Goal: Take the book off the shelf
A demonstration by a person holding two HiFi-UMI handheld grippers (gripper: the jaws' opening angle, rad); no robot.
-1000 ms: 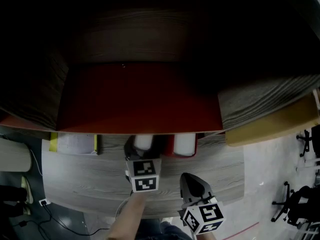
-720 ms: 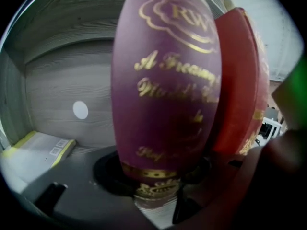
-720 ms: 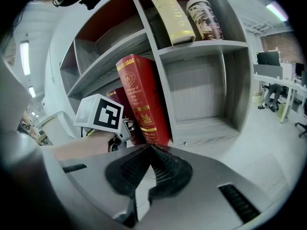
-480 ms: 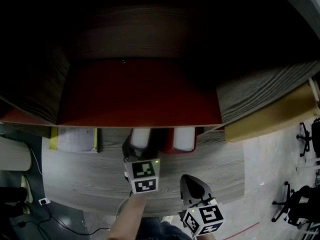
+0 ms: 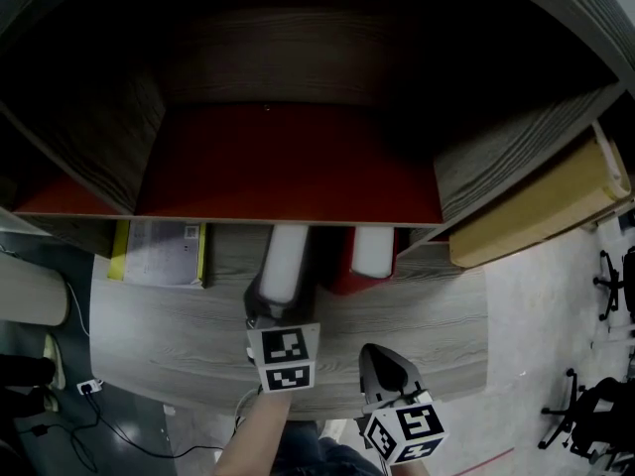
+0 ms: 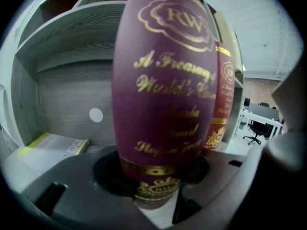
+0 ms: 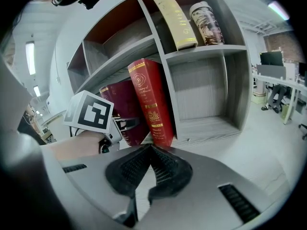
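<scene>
- The maroon book [image 6: 163, 95] has a rounded spine with gold script lettering, a gold crest at the top and a gold band near the foot. Seen from above, its page edges are white.
- It stands upright at the front of a lower compartment of the grey wood-grain shelf [image 7: 201, 51], sticking out past the shelf's front edge.
- The left hand-held gripper [image 6: 153, 174] has its jaws spread wide, clamped on the lower part of this book's spine.
- A red book [image 7: 151, 102] with gold decoration stands just to its right in the same compartment, next to the upright divider.
- The compartment to the left holds a yellow-edged booklet [image 6: 48, 145] lying flat.
- An upper compartment holds a leaning cream book [image 7: 172, 18] and a patterned canister [image 7: 207, 18] to its right.
- The right hand-held gripper [image 7: 151, 152] is near the shelf front. Its jaw tips are together and nothing is between them.
</scene>
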